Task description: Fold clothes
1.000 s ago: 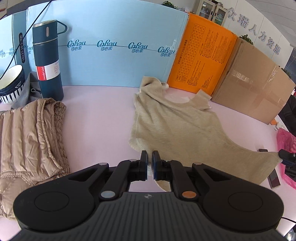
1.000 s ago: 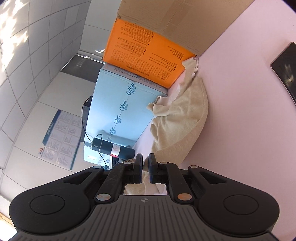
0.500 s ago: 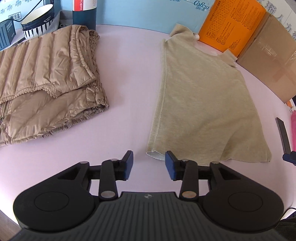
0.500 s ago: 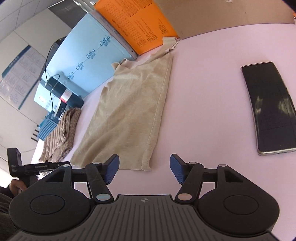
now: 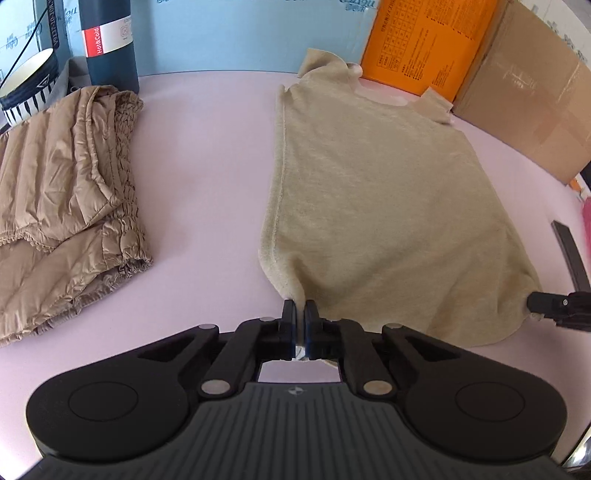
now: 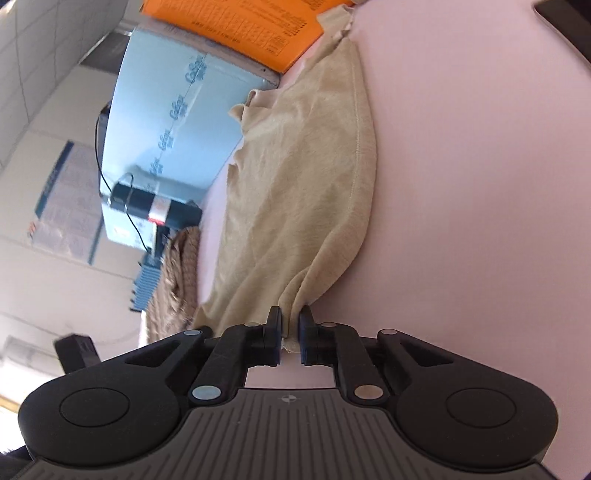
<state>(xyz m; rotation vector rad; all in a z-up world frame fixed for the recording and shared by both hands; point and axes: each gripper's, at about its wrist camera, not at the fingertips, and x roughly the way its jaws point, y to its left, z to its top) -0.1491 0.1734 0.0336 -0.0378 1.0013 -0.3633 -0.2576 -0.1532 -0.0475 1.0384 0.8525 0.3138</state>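
Observation:
A beige sleeveless top (image 5: pixel 380 199) lies spread on the pink table (image 5: pixel 207 155), neck end toward the boxes at the back. My left gripper (image 5: pixel 300 317) is shut on its near left hem corner. In the left wrist view the right gripper's fingers (image 5: pixel 550 304) pinch the near right hem corner. Seen from the right wrist, the beige top (image 6: pixel 295 192) bunches into my right gripper (image 6: pixel 290 328), which is shut on that corner and tilted, with the cloth lifted into a ridge.
A folded tan quilted garment (image 5: pixel 62 192) lies at the left. Behind it stand a dark flask (image 5: pixel 109 40) and a striped bowl (image 5: pixel 26 86). Blue (image 5: pixel 229 33), orange (image 5: pixel 424 40) and cardboard (image 5: pixel 524 92) boxes line the back. A dark phone (image 5: pixel 570 251) lies at the right.
Half a second ago both grippers stood open just before the hem. Both have now shut on the two near hem corners, and the right one has tilted and raised its corner.

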